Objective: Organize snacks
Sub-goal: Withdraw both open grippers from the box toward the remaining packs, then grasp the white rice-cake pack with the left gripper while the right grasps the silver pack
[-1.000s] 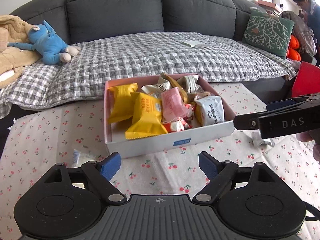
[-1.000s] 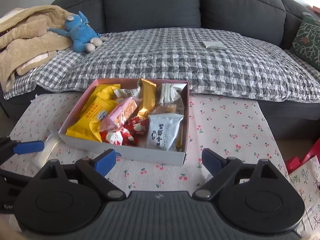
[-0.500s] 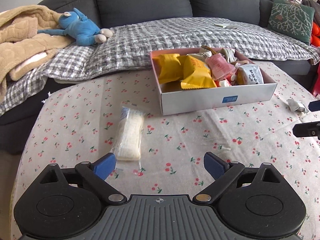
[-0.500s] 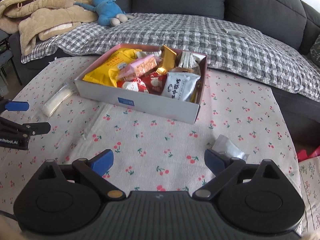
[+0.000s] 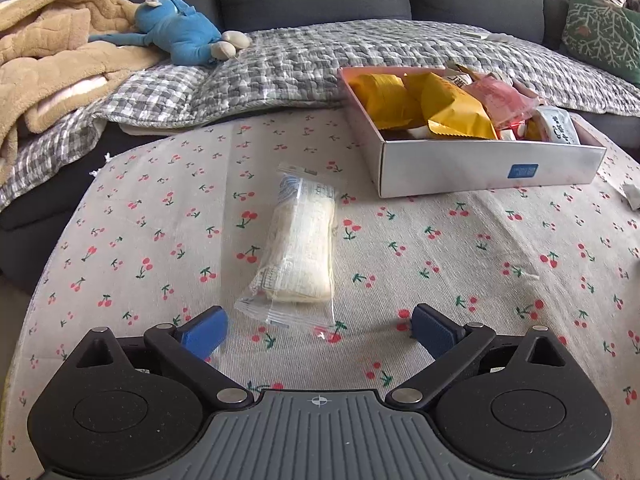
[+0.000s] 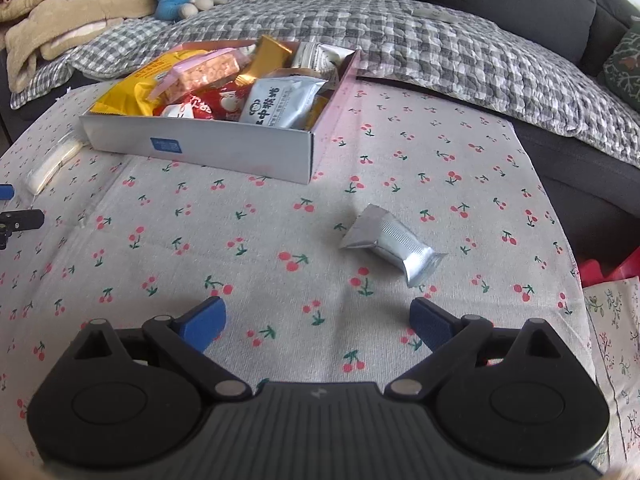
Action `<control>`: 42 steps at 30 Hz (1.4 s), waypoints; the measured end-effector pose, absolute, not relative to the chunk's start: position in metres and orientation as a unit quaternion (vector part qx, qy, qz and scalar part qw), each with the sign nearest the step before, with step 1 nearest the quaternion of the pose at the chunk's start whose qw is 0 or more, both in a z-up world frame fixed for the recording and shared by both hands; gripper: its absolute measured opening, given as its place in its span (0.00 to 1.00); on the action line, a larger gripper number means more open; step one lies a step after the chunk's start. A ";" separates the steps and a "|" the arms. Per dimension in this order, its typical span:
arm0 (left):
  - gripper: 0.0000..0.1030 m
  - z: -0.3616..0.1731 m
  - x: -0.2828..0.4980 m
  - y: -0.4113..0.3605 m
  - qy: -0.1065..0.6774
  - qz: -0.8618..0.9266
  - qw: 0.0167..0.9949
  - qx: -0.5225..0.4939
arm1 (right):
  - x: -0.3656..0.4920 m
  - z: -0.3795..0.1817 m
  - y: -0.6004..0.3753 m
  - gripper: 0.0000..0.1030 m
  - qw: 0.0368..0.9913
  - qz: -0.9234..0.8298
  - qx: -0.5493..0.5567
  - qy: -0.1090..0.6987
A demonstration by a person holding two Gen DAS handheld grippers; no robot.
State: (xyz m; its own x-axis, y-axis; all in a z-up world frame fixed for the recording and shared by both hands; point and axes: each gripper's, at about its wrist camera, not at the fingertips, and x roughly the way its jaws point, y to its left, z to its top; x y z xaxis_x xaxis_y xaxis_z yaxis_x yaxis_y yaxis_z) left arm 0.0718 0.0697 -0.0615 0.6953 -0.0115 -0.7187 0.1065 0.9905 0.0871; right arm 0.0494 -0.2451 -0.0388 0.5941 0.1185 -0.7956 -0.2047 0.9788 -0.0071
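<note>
A white cardboard box full of snack packets stands on the cherry-print tablecloth; it also shows in the right wrist view. A clear-wrapped pale snack lies just ahead of my left gripper, which is open and empty. The same snack shows at the left edge of the right wrist view. A silver foil packet lies just ahead and to the right of my right gripper, which is open and empty.
A dark sofa with a grey checked quilt runs behind the table. A blue plush toy and a tan blanket lie on it at the left. A green cushion is at the right. The left gripper's tip shows at the left edge.
Both grippers have pulled back and lowered toward the tablecloth. The left one now faces the clear-wrapped snack up close; the right one has closed in on the silver packet. Both stay open.
</note>
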 end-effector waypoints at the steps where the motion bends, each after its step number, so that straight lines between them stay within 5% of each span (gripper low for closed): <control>1: 1.00 -0.063 0.075 0.072 0.388 -0.034 0.919 0.056 | 0.052 -0.040 -0.247 1.00 0.893 0.090 -0.046 0.439; 16: 0.98 -0.066 0.106 0.074 0.381 -0.057 0.922 0.040 | 0.077 -0.043 -0.262 1.00 0.907 0.071 -0.025 0.413; 25: 0.74 -0.060 0.102 0.062 0.373 -0.080 0.923 0.048 | 0.088 -0.043 -0.259 0.94 0.914 0.060 -0.016 0.402; 32: 0.46 -0.057 0.098 0.053 0.371 -0.092 0.923 0.048 | 0.088 -0.039 -0.254 0.54 0.918 0.072 -0.020 0.390; 38: 0.41 -0.055 0.097 0.049 0.377 -0.092 0.921 0.045 | 0.085 -0.036 -0.245 0.18 0.915 0.100 -0.033 0.389; 42: 0.40 -0.052 0.095 0.050 0.387 -0.092 0.917 0.029 | 0.081 -0.035 -0.238 0.11 0.911 0.125 -0.043 0.391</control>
